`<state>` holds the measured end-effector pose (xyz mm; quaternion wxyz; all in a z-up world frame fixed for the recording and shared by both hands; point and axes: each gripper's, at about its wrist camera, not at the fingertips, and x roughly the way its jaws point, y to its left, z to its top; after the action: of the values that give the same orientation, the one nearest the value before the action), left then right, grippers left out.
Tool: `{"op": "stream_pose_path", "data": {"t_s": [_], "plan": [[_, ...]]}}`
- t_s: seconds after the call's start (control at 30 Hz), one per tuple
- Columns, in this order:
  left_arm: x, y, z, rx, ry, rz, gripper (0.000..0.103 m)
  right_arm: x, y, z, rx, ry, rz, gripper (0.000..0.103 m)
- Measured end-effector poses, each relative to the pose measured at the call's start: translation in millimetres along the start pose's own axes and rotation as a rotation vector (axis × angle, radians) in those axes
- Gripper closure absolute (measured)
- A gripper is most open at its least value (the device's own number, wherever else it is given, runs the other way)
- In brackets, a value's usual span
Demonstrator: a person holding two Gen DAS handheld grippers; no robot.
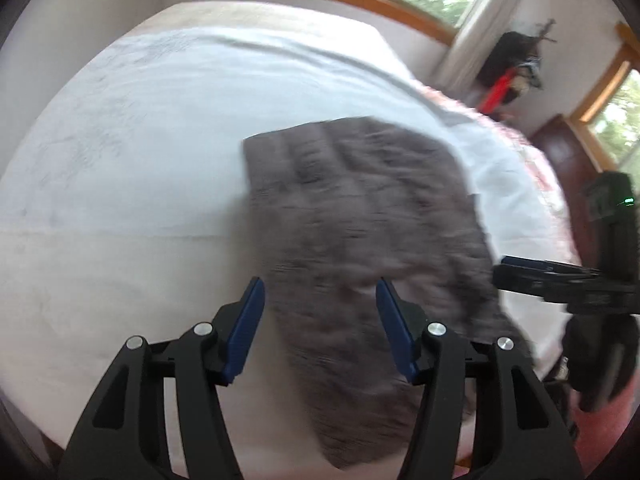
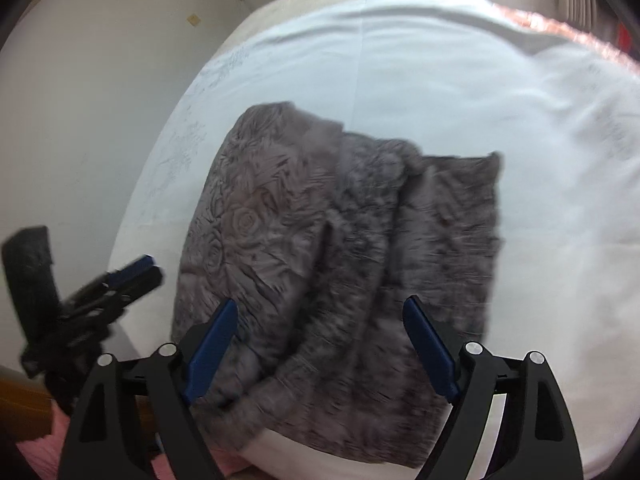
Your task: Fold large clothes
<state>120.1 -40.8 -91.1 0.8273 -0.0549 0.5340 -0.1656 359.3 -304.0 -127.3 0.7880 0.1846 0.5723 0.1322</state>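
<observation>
I keep left gripper & right gripper jaws wide, empty, above folded grey fluffy blanket, prob. for next grab.

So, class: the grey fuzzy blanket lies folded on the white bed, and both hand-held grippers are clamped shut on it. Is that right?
Not quite. The grey blanket does lie folded on the white bed, but both wrist views show the left hand-held gripper and right hand-held gripper open, holding nothing.
</observation>
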Motion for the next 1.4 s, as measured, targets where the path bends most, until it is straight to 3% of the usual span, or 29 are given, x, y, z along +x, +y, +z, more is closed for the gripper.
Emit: {"op": "stream_pose_path", "data": {"t_s": [0.07, 0.17, 0.27, 0.33, 0.43, 0.53, 0.77, 0.97, 1.13, 1.4], "plan": [[11, 3, 3, -0.011, 0.017, 0.043, 0.047, 10, 2, 6, 0.020, 0.026, 0.020, 0.018], [19, 8, 3, -0.009, 0.018, 0.081, 0.049, 25, 11, 13, 0.024, 0.061, -0.021, 0.019], [21, 9, 9, -0.014, 0.014, 0.113, 0.049, 34, 20, 15, 0.009, 0.071, -0.060, 0.038], [21, 11, 12, -0.020, 0.012, 0.117, 0.049, 36, 27, 15, -0.012, 0.068, -0.057, 0.060], [21, 13, 16, -0.031, 0.014, 0.128, 0.050, 34, 44, 12, -0.087, 0.046, -0.097, 0.075], [21, 17, 17, -0.035, 0.014, 0.124, 0.050, 27, 60, 9, -0.142, 0.012, -0.128, 0.084], [5, 13, 20, -0.035, -0.028, 0.090, 0.050, -33, 87, -8, -0.233, -0.122, -0.160, 0.092], [-7, -20, 20, 0.004, -0.063, 0.026, 0.049, -89, 63, -23, -0.199, -0.216, -0.211, 0.094], [13, -57, 13, 0.087, -0.036, 0.021, 0.050, -85, 16, -35, -0.076, -0.191, -0.250, 0.094], [53, -79, -4, 0.147, 0.050, 0.004, 0.051, -34, -51, -56, 0.069, -0.098, -0.228, 0.093]]}}
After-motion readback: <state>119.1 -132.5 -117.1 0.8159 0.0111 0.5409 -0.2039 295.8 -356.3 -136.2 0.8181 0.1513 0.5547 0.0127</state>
